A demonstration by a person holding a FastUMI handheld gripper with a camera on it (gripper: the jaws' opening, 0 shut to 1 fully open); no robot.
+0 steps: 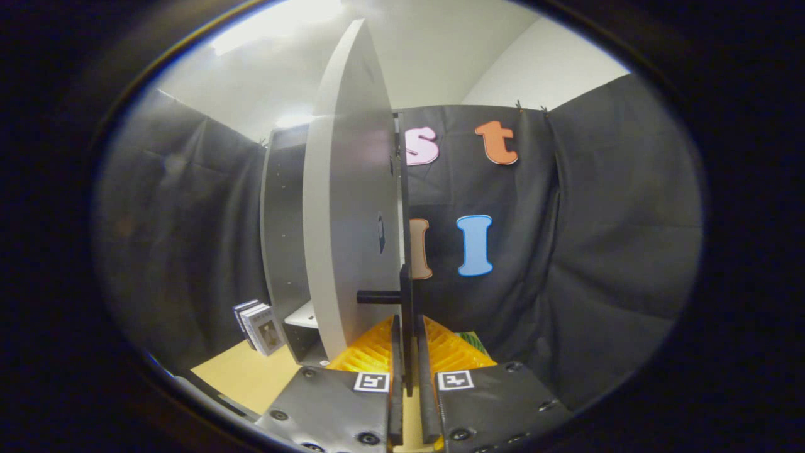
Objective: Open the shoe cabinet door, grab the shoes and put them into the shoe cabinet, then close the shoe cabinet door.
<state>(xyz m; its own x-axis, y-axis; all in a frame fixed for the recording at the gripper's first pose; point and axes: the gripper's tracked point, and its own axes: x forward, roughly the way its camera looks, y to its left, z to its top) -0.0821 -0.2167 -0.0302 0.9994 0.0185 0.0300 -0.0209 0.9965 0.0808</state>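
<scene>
Gripper (407, 352) fingers stand nearly together, clamped on the thin dark vertical handle (407, 308) that runs up between them at the free edge of the shoe cabinet door (349, 220). That grey door stands open, edge-on, with the dark cabinet body (283, 226) behind it to the left. Small boxes (259, 326) stand on the tan floor (245, 371) beside the cabinet's base.

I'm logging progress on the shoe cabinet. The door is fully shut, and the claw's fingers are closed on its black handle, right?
Not quite. The door is swung open, seen almost edge-on in the gripper view. The claw is indeed closed on the door's black handle, with the cabinet behind it.
</scene>
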